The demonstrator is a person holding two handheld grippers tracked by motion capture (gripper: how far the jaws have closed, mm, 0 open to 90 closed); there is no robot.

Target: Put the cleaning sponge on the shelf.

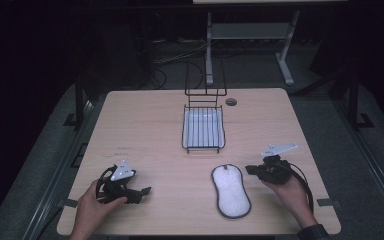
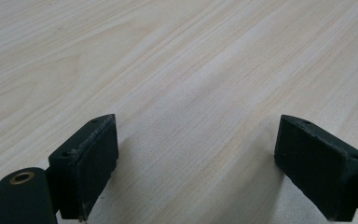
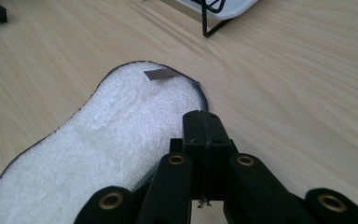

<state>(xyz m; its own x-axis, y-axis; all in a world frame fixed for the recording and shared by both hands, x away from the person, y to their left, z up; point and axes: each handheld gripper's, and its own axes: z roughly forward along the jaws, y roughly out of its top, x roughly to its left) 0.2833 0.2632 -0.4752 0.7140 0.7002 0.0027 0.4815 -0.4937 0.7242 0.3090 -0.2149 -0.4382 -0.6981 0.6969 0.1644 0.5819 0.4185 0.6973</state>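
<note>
a: the fingers of the right gripper (image 3: 204, 140) are clenched flat against each other with nothing between them, tips hanging over the right edge of the white pad (image 3: 107, 144). the fingers of the left gripper (image 2: 196, 163) stand wide apart, released, with bare bench (image 2: 177, 60) between them.

b: where does the pad sit on the bench?

a: in the high view the white pad (image 1: 230, 190) lies flat near the front edge, a little right of the middle. the wire rack (image 1: 203, 127) with its white tray is behind it, toward the back edge, apart from it. the right gripper (image 1: 252, 170) is just beside the pad's far right corner; the left gripper (image 1: 142, 191) rests near the front left corner, well apart.

b: so the step looks like picking the pad up?

a: that's my reading. to do it well, the right fingers need to open first; shut as they are, they can only push it. then come in low at the dark bound rim, one finger sliding under the edge and one over the fluffy top, and close on the rim rather than on the pile.

b: risks?

a: the pad is soft and lies flush, so a finger may skid over it and bunch it. the left gripper could pin the near end while the right one lifts. it will probably droop once raised.
</note>
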